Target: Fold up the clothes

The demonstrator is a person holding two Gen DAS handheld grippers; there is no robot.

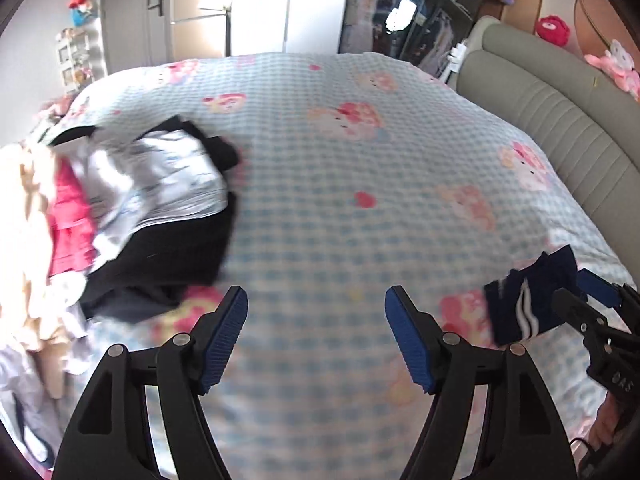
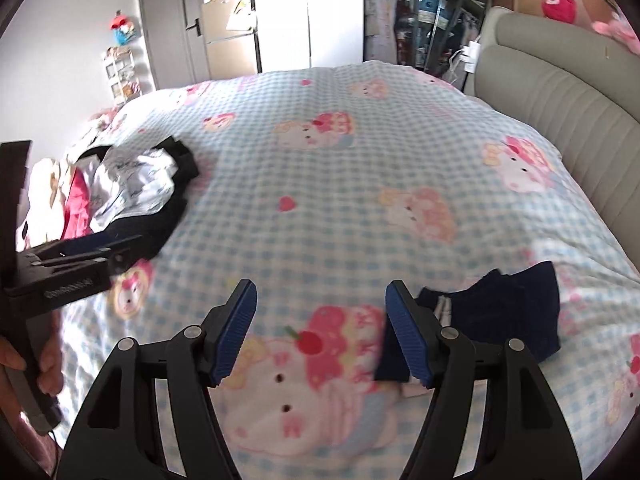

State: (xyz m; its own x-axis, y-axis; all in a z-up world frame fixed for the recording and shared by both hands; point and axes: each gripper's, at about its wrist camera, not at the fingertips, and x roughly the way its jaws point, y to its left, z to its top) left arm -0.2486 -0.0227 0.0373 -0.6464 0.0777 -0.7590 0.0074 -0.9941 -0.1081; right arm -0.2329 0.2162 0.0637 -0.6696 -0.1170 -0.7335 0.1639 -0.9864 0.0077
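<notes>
right wrist view: a folded navy garment (image 2: 516, 312) lies on the bed (image 2: 340, 184) near its headboard-side edge, just beside the right gripper (image 2: 320, 332), jaws wide apart. left gripper (image 1: 316, 336) hangs open too; a clothes pile (image 1: 132, 208) sits at the opposite edge.

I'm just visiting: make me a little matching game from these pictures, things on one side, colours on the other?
Things:
1. small garment beside the right gripper
2. headboard
3. bedspread
4. round plush toy on the wall

Colours:
A. grey-green
B. red
C. navy with white stripes
D. pale blue check with pink cartoon cats

Pairs: 1-C, 2-A, 3-D, 4-B
</notes>
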